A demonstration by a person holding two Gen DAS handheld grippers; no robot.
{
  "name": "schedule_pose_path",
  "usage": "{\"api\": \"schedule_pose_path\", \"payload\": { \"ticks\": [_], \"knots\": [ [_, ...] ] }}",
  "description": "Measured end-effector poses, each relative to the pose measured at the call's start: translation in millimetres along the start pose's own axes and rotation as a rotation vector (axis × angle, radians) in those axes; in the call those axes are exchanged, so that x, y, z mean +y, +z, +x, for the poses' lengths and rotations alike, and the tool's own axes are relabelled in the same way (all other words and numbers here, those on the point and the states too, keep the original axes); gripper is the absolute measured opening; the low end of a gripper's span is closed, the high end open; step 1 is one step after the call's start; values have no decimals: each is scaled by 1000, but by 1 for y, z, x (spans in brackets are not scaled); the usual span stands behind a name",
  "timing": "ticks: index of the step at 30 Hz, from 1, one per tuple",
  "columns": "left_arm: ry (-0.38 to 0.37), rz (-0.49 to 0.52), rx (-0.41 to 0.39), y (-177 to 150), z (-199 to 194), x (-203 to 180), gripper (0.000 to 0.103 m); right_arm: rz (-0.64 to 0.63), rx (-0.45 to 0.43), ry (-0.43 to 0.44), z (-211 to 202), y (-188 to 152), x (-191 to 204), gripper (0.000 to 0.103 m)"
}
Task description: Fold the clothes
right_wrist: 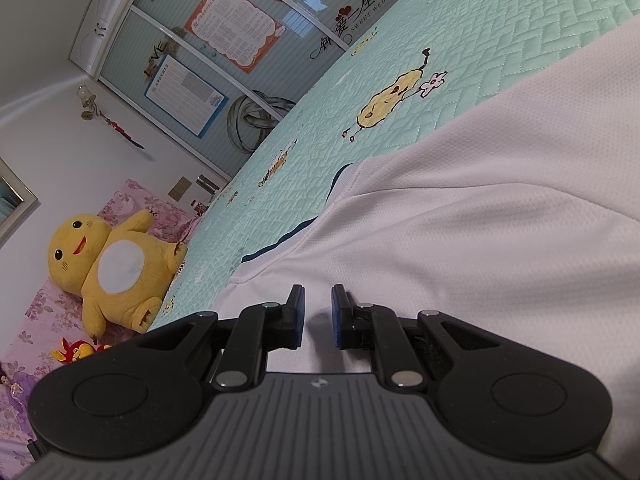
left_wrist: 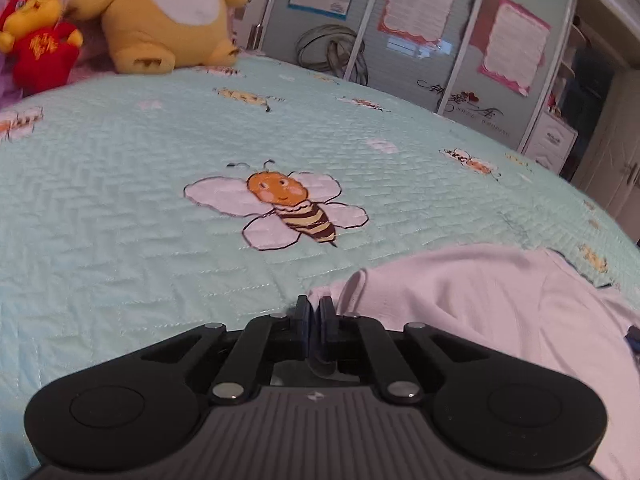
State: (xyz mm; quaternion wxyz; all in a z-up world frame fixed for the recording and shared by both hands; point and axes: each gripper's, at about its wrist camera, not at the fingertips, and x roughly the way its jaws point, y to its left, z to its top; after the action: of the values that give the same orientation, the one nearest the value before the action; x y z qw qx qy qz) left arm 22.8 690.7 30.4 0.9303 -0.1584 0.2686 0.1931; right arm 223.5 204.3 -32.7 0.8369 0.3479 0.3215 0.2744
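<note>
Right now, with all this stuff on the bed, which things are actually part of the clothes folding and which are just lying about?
Part of the job:
- white shirt
- left gripper, shut at the shirt's edge
- right gripper, jaws slightly apart over the shirt

Just lying about:
- yellow plush toy
- red plush toy
- bee-print bedspread
- posters on the wardrobe

left gripper (left_wrist: 315, 312) | black, ribbed grey housing, blue pads, silver screws

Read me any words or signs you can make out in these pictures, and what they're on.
"SWEET WEDDING": decal on the wardrobe door.
"LOVE": letters on the wardrobe door.
Wall posters: print too small.
Red plush toy: gold characters, blurred.
</note>
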Motion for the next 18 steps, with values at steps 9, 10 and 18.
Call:
{"api": "schedule_pose_path", "payload": {
  "ticks": [9, 10, 18],
  "knots": [
    [119, 149, -47, 54, 27, -3, 2, -4, -1, -2, -1, 0, 0, 13],
    [131, 178, -33, 54, 34, -7, 2, -6, -1, -3, -1, 0, 0, 13],
    [232, 50, -41, 43, 52, 3, 27, -8, -2, -5, -1, -1, 1, 13]
  ]
}}
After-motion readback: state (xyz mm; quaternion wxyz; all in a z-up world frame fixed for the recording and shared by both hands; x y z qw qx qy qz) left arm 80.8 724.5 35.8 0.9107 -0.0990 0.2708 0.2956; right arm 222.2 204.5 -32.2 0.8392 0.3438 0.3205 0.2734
